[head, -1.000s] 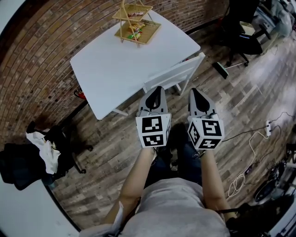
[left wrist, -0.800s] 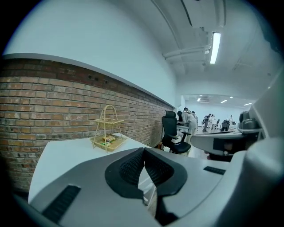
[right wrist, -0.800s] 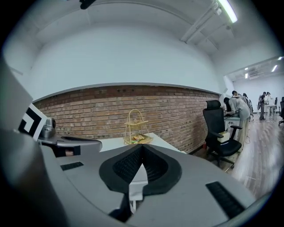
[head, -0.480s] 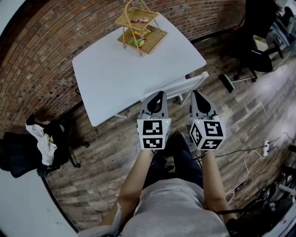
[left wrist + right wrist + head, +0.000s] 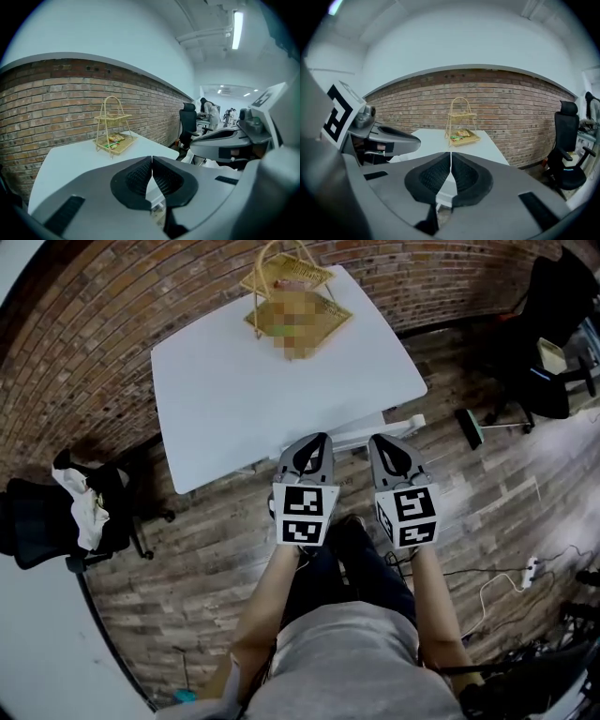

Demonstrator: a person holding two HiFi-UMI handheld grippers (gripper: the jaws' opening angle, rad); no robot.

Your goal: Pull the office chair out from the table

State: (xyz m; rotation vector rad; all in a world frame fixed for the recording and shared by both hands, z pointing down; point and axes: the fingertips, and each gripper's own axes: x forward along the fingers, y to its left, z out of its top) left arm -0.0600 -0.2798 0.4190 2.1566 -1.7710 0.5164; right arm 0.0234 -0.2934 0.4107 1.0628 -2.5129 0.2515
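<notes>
A white chair is tucked under the near edge of the white table; only the top rail of its back shows in the head view. My left gripper and right gripper hover side by side just in front of that rail, both shut with nothing between the pads. I cannot tell whether either touches the chair. In the left gripper view the shut left gripper points over the tabletop. The right gripper view shows the right gripper shut too, aimed at the table.
A two-tier wicker stand with snacks sits at the table's far side, by the brick wall. A black office chair draped with white cloth stands left, another black office chair right. Cables and a power strip lie on the wood floor.
Both grippers have moved forward and a little down toward the table's near edge and the chair's back. They stay shut. Less of the chair shows from under the table.
</notes>
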